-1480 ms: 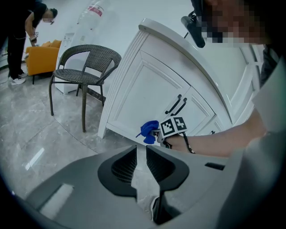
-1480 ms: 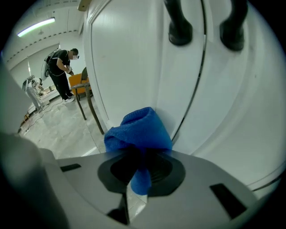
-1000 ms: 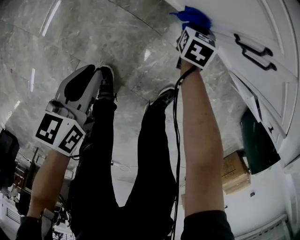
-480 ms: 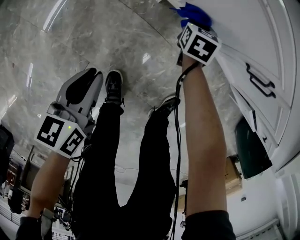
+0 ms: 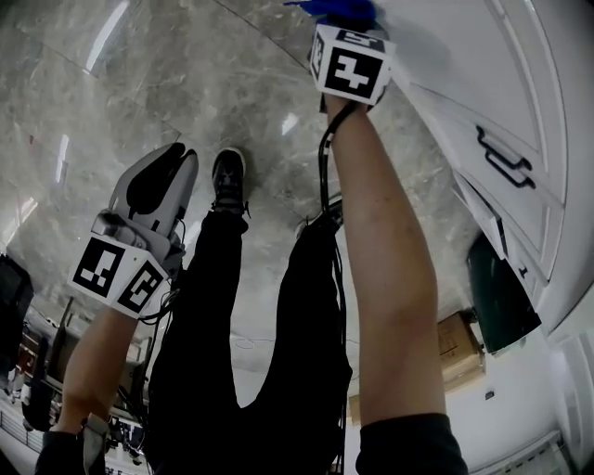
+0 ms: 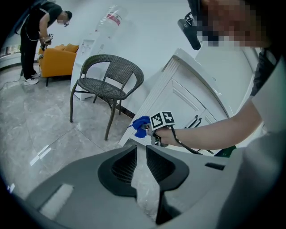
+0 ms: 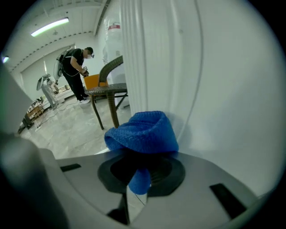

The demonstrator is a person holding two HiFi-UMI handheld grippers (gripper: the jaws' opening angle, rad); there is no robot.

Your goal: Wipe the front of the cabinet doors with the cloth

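Observation:
A blue cloth is bunched in my right gripper, whose jaws are shut on it. The cloth presses against the white cabinet door beside its raised moulding. In the head view the right gripper is at the top edge, with the cloth just past its marker cube, against the door. My left gripper hangs away from the cabinet over the floor. Its jaws stand close together around nothing. The left gripper view shows the cloth low on the door's left side.
Black handles sit on the doors to the right. A wicker chair stands left of the cabinet. A person bends by a yellow seat far off. A dark green thing and a cardboard box lie near the cabinet's base.
My right gripper has slid the cloth leftward and up in the head view, along the door. The left gripper has barely moved.

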